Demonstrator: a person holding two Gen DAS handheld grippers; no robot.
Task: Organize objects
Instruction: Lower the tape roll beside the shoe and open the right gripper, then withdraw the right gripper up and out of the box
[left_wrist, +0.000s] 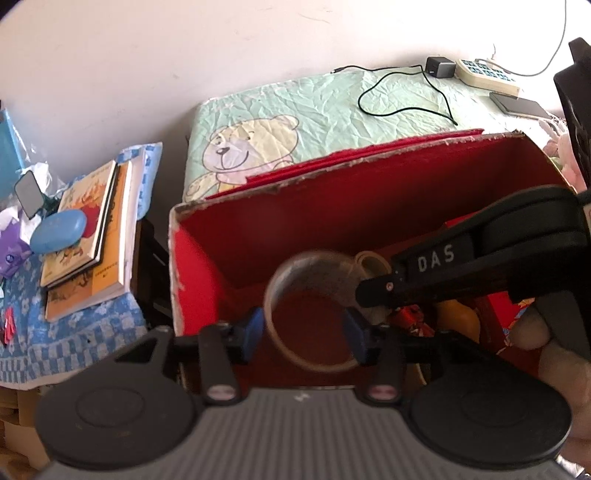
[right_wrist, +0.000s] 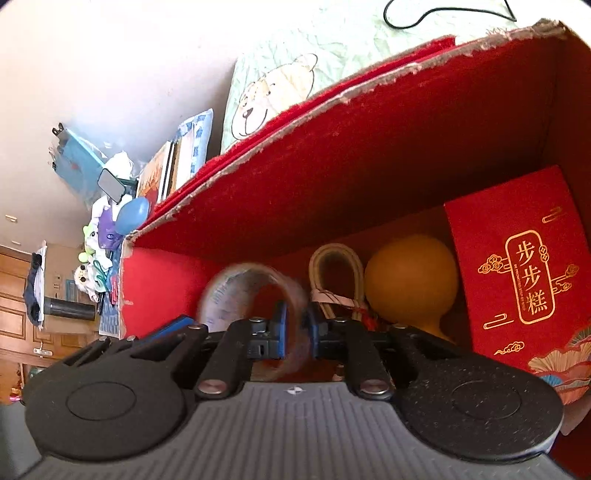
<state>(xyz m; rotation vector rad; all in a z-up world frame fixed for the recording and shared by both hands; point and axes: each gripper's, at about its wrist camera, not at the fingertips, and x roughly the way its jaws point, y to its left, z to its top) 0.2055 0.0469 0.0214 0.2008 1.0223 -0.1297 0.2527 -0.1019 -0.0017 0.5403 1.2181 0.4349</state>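
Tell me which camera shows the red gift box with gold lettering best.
The right wrist view: the red gift box stands unobstructed against the carton's right wall, lettering readable. In the left wrist view the right gripper covers most of it.

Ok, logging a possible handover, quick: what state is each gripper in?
Left gripper: closed across the tape roll, holding it.
Right gripper: closed on the same roll's wall.

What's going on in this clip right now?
A person with two handheld grippers is packing items into a red box. A clear tape roll hangs over the box, with the right gripper pinching its band and the left gripper straddling it. A gourd, a coiled cord and a red packet already lie inside.
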